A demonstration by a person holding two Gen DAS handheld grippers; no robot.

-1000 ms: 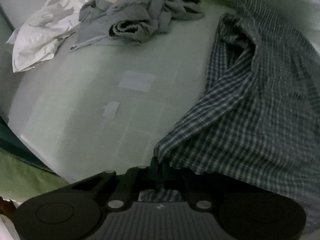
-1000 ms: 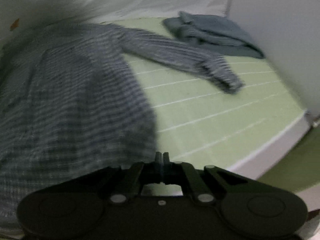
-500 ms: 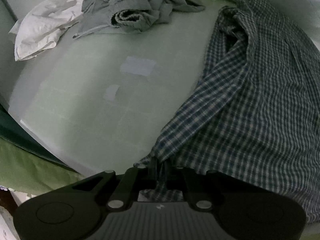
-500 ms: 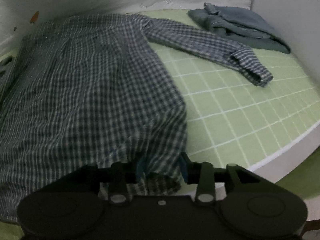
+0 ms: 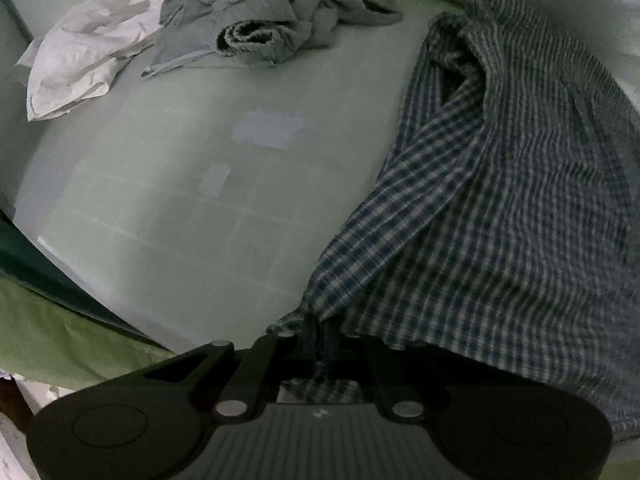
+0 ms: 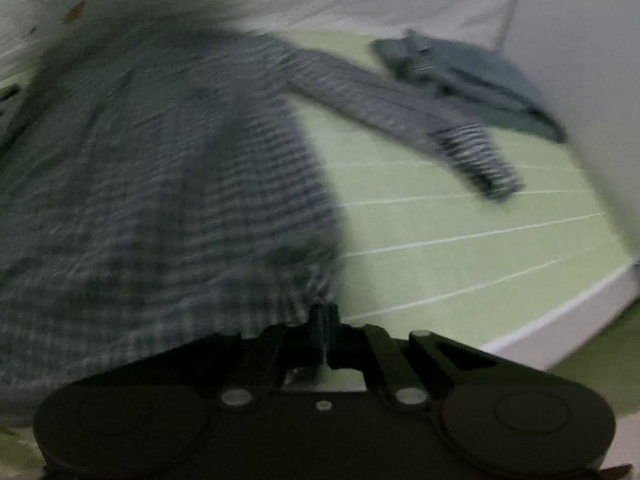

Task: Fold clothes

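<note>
A blue-and-white plaid shirt (image 5: 500, 200) lies spread on a pale green gridded mat (image 5: 180, 200). My left gripper (image 5: 316, 328) is shut on the shirt's near left hem corner, and the cloth rises in a taut ridge from the fingers. In the right wrist view the shirt (image 6: 160, 160) is blurred and its fabric bunches toward my right gripper (image 6: 324, 314), which is shut on the near right hem corner. One sleeve (image 6: 400, 108) stretches out to the right across the mat (image 6: 460, 240).
A crumpled grey garment (image 5: 264, 28) and a white garment (image 5: 88, 56) lie at the far left of the mat. A folded blue-grey garment (image 6: 472, 76) sits at the far right by a white wall (image 6: 580, 40). The mat's white front edge (image 6: 560, 320) runs close by.
My right gripper was open around the hem half a second ago and is now shut on it, with the view blurred by motion. The left gripper keeps its hold on the shirt.
</note>
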